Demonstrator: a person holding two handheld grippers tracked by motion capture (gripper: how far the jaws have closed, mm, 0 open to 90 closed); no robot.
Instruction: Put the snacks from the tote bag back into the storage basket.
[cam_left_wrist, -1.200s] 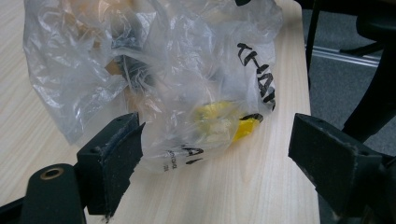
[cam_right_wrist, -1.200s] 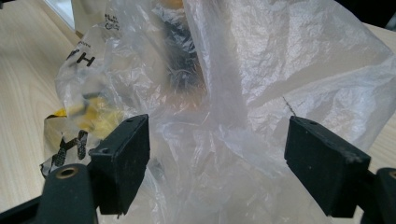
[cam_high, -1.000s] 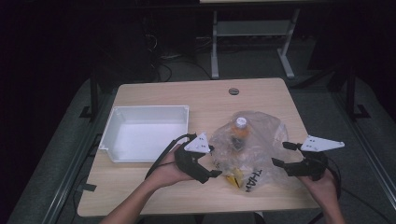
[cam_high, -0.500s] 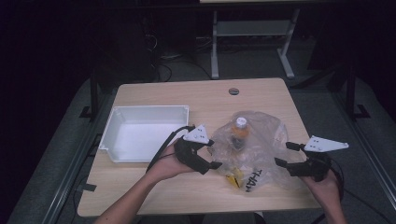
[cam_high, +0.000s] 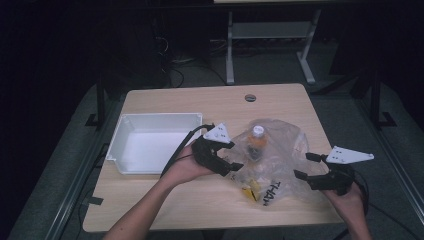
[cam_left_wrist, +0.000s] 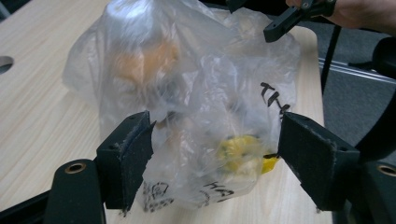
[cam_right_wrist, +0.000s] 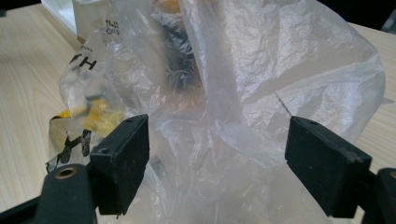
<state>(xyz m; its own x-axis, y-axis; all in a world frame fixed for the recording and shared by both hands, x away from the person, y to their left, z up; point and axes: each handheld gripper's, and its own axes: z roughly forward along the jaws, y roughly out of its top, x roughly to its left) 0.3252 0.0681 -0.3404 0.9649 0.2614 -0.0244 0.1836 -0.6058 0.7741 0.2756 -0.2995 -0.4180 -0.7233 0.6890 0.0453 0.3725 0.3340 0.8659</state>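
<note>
Clear plastic bag (cam_high: 272, 155) lies on the table (cam_high: 165, 200), right of centre, just right of the white bin (cam_high: 150, 145). Inside it I see a bottle with a white cap (cam_high: 257, 131) and orange contents, plus yellow bits near the bag's front edge.

Left hand-held gripper (cam_high: 232, 167) at the bag's left side. Since a second ago it has shifted up and slightly toward the bin. Its jaws have just been closing a little; in the left gripper view they stand wide with bag film between them, pads not pressing, so released.

Right hand-held gripper (cam_high: 305, 167) at the bag's right edge, same spot as before. Jaws spread, crumpled film between them in the right gripper view, nothing clamped.
</note>
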